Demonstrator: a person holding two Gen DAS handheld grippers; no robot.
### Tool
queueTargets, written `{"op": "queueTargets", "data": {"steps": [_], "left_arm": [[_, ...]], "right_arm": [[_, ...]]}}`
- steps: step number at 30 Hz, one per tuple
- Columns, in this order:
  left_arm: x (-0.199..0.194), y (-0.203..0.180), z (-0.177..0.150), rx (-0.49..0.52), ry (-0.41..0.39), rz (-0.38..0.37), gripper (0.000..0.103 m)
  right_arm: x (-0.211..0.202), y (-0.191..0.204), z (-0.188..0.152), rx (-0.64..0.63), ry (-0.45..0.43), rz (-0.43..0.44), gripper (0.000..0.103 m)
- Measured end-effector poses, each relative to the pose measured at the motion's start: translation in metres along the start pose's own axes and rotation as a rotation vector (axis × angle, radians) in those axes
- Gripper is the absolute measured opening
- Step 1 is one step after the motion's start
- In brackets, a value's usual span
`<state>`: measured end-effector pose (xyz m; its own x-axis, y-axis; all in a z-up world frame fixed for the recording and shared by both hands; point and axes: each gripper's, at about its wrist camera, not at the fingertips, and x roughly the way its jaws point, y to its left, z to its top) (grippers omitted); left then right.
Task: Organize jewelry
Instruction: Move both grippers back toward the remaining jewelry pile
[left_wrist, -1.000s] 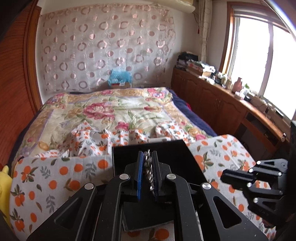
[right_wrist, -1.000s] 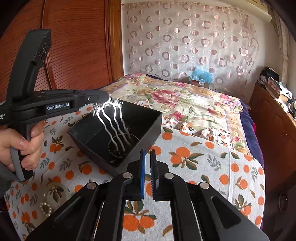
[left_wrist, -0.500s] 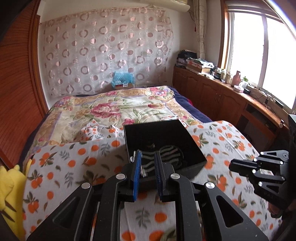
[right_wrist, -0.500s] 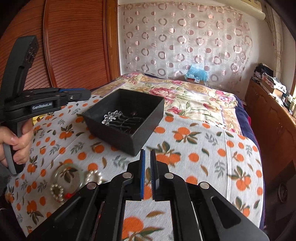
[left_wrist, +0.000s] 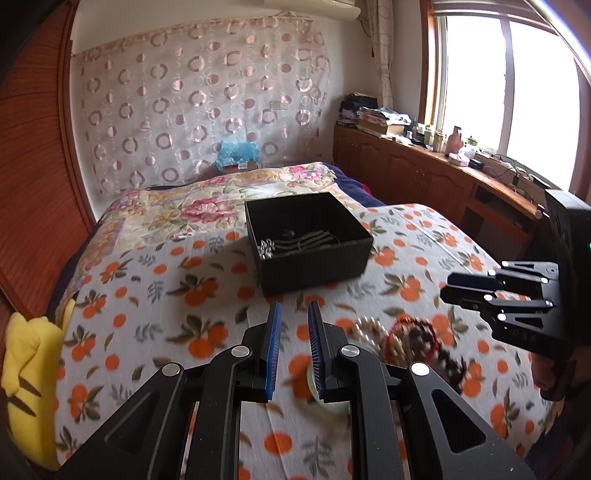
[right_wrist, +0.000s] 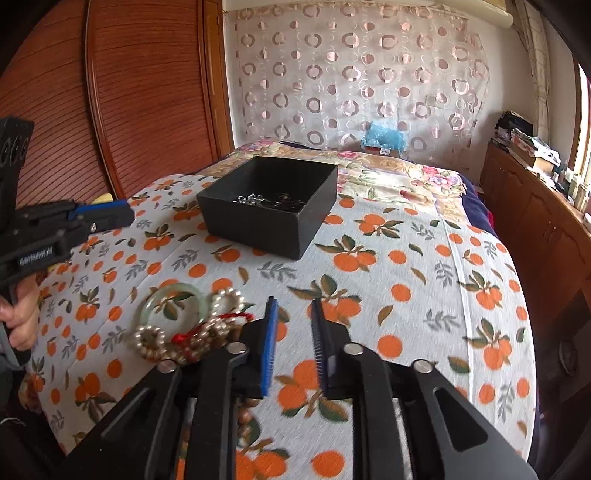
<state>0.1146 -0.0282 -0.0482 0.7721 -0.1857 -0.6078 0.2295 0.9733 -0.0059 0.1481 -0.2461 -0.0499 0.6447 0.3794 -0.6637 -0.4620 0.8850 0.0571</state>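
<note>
A black open box (left_wrist: 308, 240) (right_wrist: 269, 205) stands on the orange-print bedspread, with a silver hair comb (left_wrist: 291, 243) (right_wrist: 258, 200) lying inside. A pile of jewelry lies nearer: a pale green bangle (right_wrist: 171, 301), pearl bracelets (right_wrist: 149, 341) and a red bead string (left_wrist: 410, 334). My left gripper (left_wrist: 293, 314) is open and empty, above the cloth just left of the pile. My right gripper (right_wrist: 293, 310) is open and empty, just right of the pile.
A yellow plush toy (left_wrist: 29, 376) lies at the bed's left edge. A wooden wardrobe (right_wrist: 122, 103) stands on the left, a low wooden cabinet (left_wrist: 443, 184) under the window on the right. A floral quilt (left_wrist: 207, 206) covers the bed beyond the box.
My left gripper let the silver hair comb go into the black box, opened and pulled back toward the jewelry pile. My right gripper opened and also drew back.
</note>
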Motion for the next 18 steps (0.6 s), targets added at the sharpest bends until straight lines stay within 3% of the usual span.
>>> {"op": "queueTargets", "data": {"steps": [1, 3, 6, 12, 14, 18], "left_arm": [[-0.003, 0.000, -0.004, -0.001, 0.000, -0.002, 0.014], [-0.007, -0.001, -0.011, -0.006, 0.007, -0.009, 0.015], [-0.011, -0.002, -0.023, -0.007, 0.018, -0.016, 0.022], [-0.011, 0.002, -0.038, -0.029, 0.042, -0.027, 0.022], [-0.009, 0.002, -0.042, -0.038, 0.048, -0.028, 0.022], [-0.006, 0.003, -0.044, -0.051, 0.059, -0.036, 0.022]], "right_arm": [[-0.001, 0.002, -0.002, 0.001, 0.001, 0.005, 0.037], [-0.001, 0.007, -0.005, 0.002, 0.011, 0.013, 0.042], [0.005, 0.013, -0.010, 0.002, 0.038, 0.027, 0.042], [0.021, 0.016, -0.017, 0.038, 0.085, 0.065, 0.042], [0.024, 0.013, -0.015, 0.058, 0.091, 0.087, 0.038], [0.029, 0.011, -0.014, 0.071, 0.120, 0.102, 0.019]]}}
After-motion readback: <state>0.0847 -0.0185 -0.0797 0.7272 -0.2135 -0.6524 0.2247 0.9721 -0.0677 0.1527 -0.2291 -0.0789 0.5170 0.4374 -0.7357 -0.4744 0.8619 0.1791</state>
